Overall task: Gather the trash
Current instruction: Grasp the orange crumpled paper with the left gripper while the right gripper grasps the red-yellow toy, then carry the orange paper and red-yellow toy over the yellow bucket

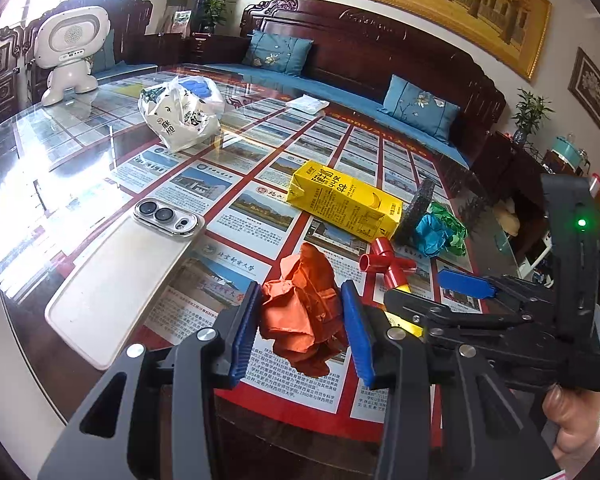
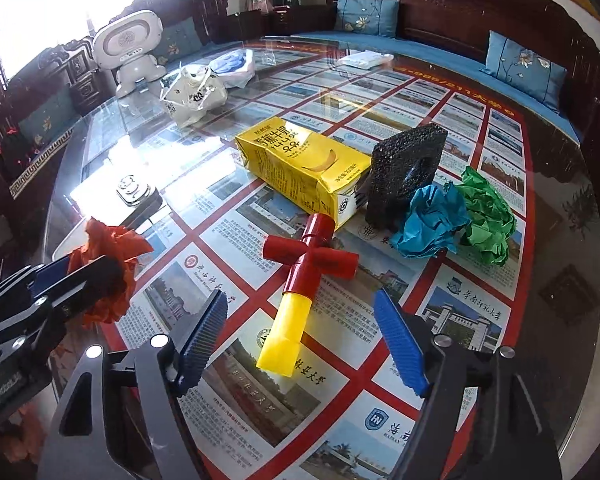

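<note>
Left gripper [image 1: 302,320] clamped on orange paper wad [image 1: 302,304]; right gripper [image 2: 300,340] apart. Yellow carton [image 2: 304,164]: banana picture, Korean lettering.

"985/211" on the tabletop poster [image 2: 452,76]; "HAINAN" under the "IN" crest there.

glass tabletop [image 2: 112,152]: glossy | orange paper [image 1: 300,304]: crumpled | sponge [image 2: 408,168]: rough
</note>
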### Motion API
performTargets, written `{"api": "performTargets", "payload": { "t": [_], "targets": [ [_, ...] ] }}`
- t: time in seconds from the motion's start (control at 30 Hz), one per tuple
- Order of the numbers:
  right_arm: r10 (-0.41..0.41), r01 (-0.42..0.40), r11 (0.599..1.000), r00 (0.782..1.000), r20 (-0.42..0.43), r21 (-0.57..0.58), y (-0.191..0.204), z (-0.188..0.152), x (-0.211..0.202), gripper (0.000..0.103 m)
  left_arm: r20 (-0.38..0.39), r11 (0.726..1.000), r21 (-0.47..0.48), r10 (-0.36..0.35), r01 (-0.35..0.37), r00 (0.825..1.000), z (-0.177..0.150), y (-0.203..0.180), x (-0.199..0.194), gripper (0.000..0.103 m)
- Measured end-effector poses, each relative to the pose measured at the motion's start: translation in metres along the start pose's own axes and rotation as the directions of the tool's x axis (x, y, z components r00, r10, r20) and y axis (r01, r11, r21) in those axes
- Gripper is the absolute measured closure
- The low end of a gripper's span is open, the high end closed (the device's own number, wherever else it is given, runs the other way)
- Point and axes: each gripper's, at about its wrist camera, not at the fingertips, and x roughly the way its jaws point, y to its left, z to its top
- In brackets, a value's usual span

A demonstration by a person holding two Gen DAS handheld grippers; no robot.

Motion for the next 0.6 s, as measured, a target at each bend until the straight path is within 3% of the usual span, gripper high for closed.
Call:
{"api": "performTargets", "payload": {
  "t": [0.07, 0.2, 0.23, 0.27, 0.6],
  "targets": [
    [-0.019, 0.019, 1.0, 1.0, -0.017, -0.001, 0.004, -0.002, 0.006, 0.032, 0.004, 1.0, 0.004, -0.01, 0.01, 1.0, 0.0, 0.001, -0.001, 0.061],
    [-0.037, 0.037, 0.999, 0.999, -0.021, 0.005, 0.002, -0.003, 0.013, 0.066, 0.009, 1.0, 0.004, -0.031, 0.031, 0.999, 0.0, 0.002, -0.003, 0.061],
    [-0.023, 0.023, 1.0, 1.0, -0.016, -0.001, 0.002, -0.001, 0.013, 0.071, 0.009, 0.999, 0.004, -0.038, 0.038, 0.999, 0.0, 0.002, -0.003, 0.061],
    [0.003, -0.003, 1.0, 1.0, -0.011, -0.009, 0.0, -0.001, 0.013, 0.082, 0.009, 0.999, 0.005, -0.04, 0.04, 0.999, 0.0, 0.001, -0.003, 0.06],
    [0.076, -0.075, 0.996, 0.997, 0.022, -0.048, -0.007, -0.012, -0.002, 0.084, -0.005, 0.997, 0.042, -0.059, 0.059, 0.998, -0.003, -0.014, 0.0, 0.06]
  ]
}}
